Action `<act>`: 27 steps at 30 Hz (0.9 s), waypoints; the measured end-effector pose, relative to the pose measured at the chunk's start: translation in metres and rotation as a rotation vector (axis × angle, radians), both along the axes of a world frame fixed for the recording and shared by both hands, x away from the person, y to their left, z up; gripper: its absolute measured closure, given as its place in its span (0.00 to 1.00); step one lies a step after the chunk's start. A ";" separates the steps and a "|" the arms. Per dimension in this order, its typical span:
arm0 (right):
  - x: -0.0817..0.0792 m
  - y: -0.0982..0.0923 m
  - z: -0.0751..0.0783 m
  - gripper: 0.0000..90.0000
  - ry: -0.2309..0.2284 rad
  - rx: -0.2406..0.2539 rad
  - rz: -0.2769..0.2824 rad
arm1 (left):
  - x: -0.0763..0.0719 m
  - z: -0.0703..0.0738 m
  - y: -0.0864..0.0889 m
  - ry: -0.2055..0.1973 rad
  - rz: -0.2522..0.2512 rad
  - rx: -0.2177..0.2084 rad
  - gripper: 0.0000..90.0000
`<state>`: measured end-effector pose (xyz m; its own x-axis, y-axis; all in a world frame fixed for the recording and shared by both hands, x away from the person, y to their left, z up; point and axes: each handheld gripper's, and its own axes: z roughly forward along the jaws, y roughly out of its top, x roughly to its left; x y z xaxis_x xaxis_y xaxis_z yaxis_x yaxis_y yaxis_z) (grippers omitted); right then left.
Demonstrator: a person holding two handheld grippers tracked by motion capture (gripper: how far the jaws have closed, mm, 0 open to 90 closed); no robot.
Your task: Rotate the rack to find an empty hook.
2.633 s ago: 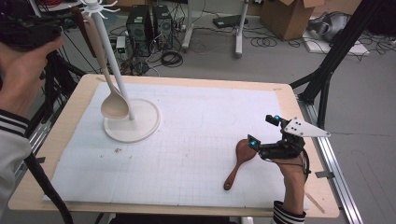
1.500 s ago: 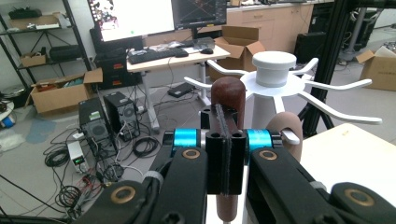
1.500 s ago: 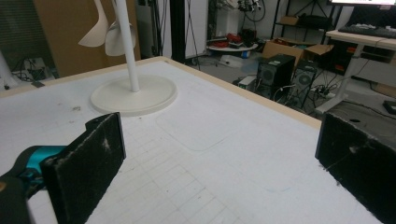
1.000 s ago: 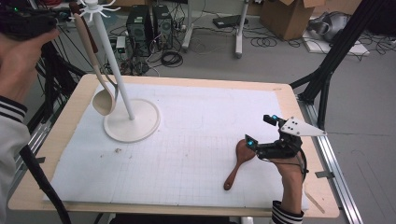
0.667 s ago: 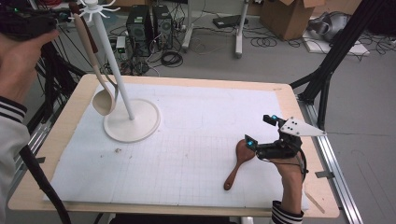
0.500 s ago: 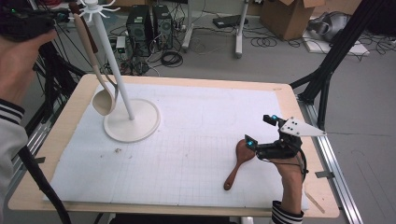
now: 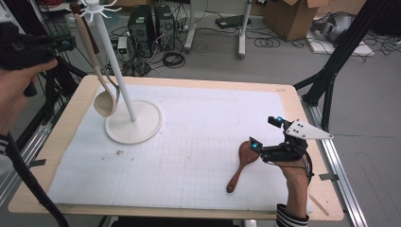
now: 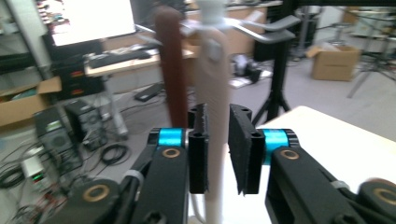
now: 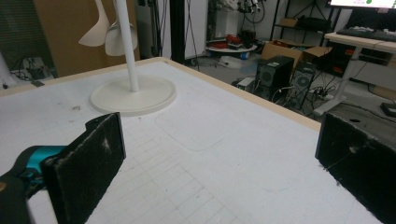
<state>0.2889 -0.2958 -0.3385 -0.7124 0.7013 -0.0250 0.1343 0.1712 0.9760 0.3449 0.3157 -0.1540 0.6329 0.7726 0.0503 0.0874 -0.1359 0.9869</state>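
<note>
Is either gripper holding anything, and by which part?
Nothing is held. The left gripper has just been opening its jaws, the ladle handle loose between them; the right gripper is open, empty.

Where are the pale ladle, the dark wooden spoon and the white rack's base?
pale ladle (image 7: 105,103), high view, on its bowl.
dark wooden spoon (image 7: 246,152), high view, on its bowl.
white rack's base (image 7: 146,124), high view, on a bare part of the disc.

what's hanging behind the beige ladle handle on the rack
In the left gripper view, a dark brown handle hangs just behind the beige ladle handle from the white rack. Its lower end is hidden by the left hand-held gripper, so what utensil it is can't be told.
</note>
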 end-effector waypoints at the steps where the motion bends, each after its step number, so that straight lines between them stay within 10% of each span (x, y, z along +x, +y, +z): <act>1: 0.000 0.000 0.000 0.00 0.006 0.000 0.001 | -0.003 -0.004 -0.001 -0.001 -0.018 0.000 0.84; 16: -0.001 -0.003 -0.001 0.00 0.004 0.005 0.000 | -0.030 -0.051 -0.031 -0.013 -0.253 -0.024 0.38; 27: -0.002 -0.001 -0.001 0.00 0.009 0.003 0.008 | -0.042 -0.088 -0.042 -0.019 -0.258 0.016 0.11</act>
<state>0.2870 -0.2970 -0.3396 -0.7181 0.6958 -0.0164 0.1415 0.1690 0.9754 0.3028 0.2734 -0.2420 0.8078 0.5848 0.0744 0.0298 -0.1667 0.9856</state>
